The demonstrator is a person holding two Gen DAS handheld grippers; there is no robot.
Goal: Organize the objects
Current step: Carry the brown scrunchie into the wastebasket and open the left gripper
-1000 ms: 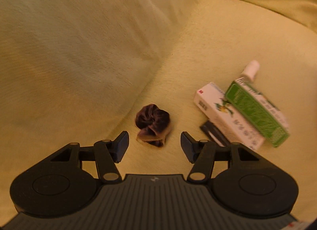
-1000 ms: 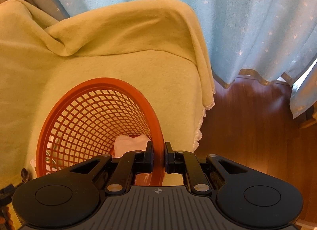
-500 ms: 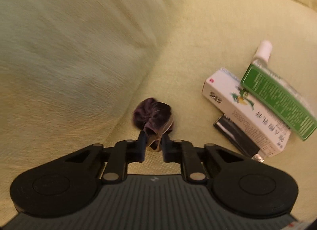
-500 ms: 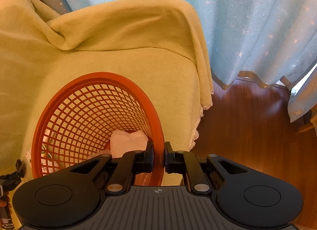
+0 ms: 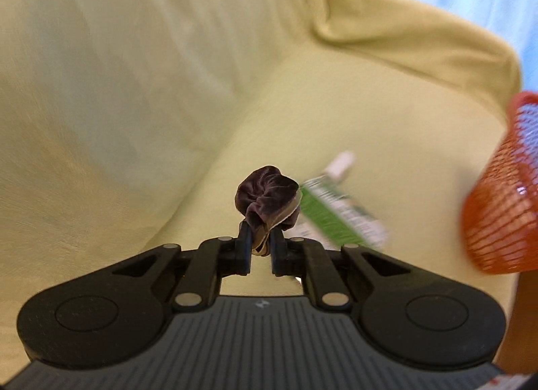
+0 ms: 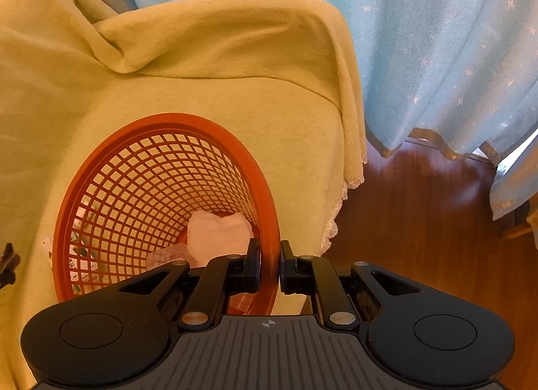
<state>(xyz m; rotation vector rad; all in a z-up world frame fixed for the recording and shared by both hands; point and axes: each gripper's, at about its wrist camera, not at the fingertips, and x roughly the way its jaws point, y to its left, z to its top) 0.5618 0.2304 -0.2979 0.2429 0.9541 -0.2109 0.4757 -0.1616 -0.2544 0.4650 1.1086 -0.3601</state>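
Gripping a dark velvet scrunchie (image 5: pixel 267 193) in the left gripper (image 5: pixel 260 248), fingers clenched on its lower fold, most of it bunched above the tips and clear of the yellow-green sofa cover (image 5: pixel 134 87). Blurred frame, so mid-carry by the look of it. Just right of the scrunchie and behind it: green box (image 5: pixel 331 218) lying on the seat with a white-capped tube (image 5: pixel 341 163) at its far end, not yet collected. Far right edge: orange mesh basket (image 5: pixel 497 215), tilted, well apart from the scrunchie.

Right wrist view: right gripper (image 6: pixel 270 267) clamped across the orange basket's near rim (image 6: pixel 269 222), one finger inside, one outside, holding it tipped on the seat. Inside already: a pale pink soft item (image 6: pixel 218 233) and a clear packet (image 6: pixel 168 255), hard to identify. Printed boxes visible through the mesh, lying outside on the left. Blue star curtain (image 6: pixel 437 37) and wooden floor (image 6: pixel 420 222) beyond.

Judged progress: partly done. A couple of items binned, scrunchie in hand and likely next, green box and tube plus what is by them left on the seat.
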